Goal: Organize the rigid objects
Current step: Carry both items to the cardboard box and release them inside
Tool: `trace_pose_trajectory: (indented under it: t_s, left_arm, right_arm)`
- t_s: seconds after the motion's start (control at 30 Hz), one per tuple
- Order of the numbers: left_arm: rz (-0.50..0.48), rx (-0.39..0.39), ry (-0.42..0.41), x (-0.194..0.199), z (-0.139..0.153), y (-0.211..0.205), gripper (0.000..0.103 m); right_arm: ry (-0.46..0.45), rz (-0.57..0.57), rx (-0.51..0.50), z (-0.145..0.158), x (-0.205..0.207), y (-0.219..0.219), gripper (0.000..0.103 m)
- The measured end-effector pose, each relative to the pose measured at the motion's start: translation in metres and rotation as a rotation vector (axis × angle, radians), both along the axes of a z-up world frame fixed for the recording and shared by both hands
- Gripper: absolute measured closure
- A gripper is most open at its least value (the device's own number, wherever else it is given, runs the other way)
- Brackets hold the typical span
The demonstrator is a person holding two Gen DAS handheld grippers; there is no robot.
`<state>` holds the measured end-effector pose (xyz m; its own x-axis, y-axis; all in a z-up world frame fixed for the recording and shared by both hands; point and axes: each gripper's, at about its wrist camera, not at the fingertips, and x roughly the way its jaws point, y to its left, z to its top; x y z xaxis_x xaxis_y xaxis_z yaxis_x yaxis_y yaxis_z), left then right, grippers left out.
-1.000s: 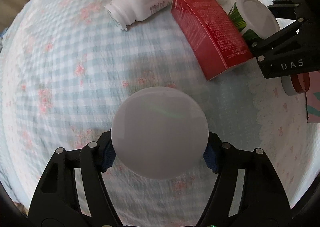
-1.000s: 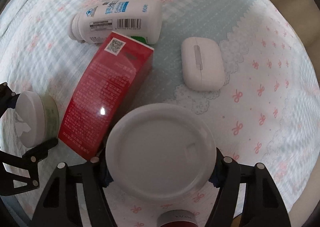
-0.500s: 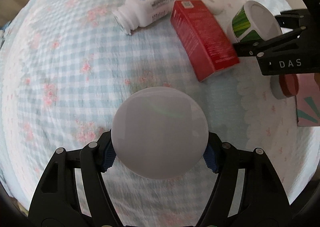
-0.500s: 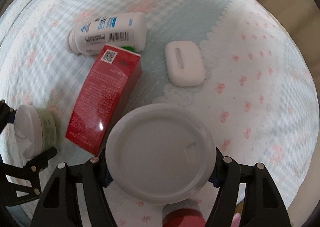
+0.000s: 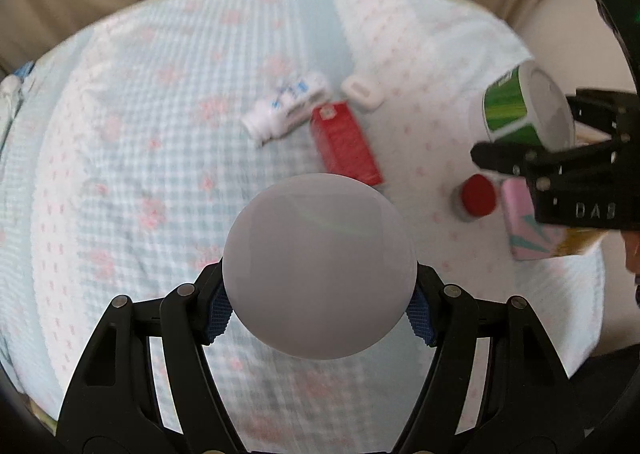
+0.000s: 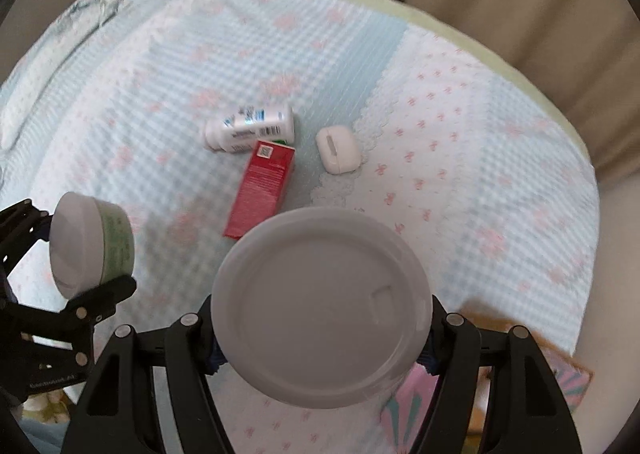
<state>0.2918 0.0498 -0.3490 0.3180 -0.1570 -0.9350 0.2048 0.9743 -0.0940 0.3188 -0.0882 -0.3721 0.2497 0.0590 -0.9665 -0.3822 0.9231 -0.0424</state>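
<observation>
Left gripper [image 5: 319, 304] clamped on a pale-lidded jar [image 5: 318, 266], blue pads [image 5: 219, 314] pressing both flanks. Right gripper [image 6: 321, 334] likewise clenched around a green-striped tub [image 6: 322, 306] with a white lid. Both loads held high above the quilted cloth [image 5: 120, 174], clear of it.

Well beyond the left gripper's tips, flat on the cloth: a red box [image 5: 346, 146], a white bottle [image 5: 286, 108] just past it on its side, a small white case [image 5: 362, 92] beside those. Off to the right, under the right gripper: a red-capped jar [image 5: 476, 198] and a pink carton [image 5: 526, 226].

Looks like the carry step, both containers lifted and no drop spot shown. Next call: pick a landing place clear of the loose items, lower upright, loosen only once seated.
</observation>
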Motion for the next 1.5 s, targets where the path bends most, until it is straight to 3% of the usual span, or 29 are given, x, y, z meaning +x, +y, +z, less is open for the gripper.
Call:
trace_pose_trajectory:
  t_s: [0.17,0.37,0.57,0.73,0.9,1.07,1.3,1.5]
  left_arm:
    - [-0.027,-0.067,-0.027,-0.015,0.057,-0.005,0.035]
    - [-0.073,-0.083,-0.098,-0.027,0.12,-0.036,0.035]
    - [-0.084,-0.11,-0.126,-0.037,0.154,-0.089,0.035]
    - [-0.075,-0.131,-0.124,-0.05,0.164,-0.156,0.035]
    - [-0.077,-0.134,-0.122,-0.055,0.161,-0.227,0.035]
    - [-0.092,-0.139,-0.087,-0.054,0.146,-0.296,0.035]
    - [-0.137,-0.083,-0.006,-0.043,0.097,-0.365,0.035]
    - [-0.132,-0.031,0.088,-0.025,0.038,-0.385,0.035]
  right_arm:
    - [0.006,-0.049,0.037,0.045,-0.026,-0.012,0.037]
    - [-0.024,-0.075,0.074,0.101,-0.059,-0.038,0.037]
    - [-0.06,-0.106,0.105,0.141,-0.079,-0.093,0.037]
    - [-0.077,-0.109,0.112,0.161,-0.095,-0.16,0.037]
    - [-0.082,-0.103,0.088,0.165,-0.107,-0.23,0.037]
    - [-0.058,-0.123,0.057,0.149,-0.109,-0.301,0.037]
    - [-0.003,-0.167,0.035,0.101,-0.1,-0.369,0.037]
    - [0.08,-0.207,0.059,0.04,-0.086,-0.395,0.037]
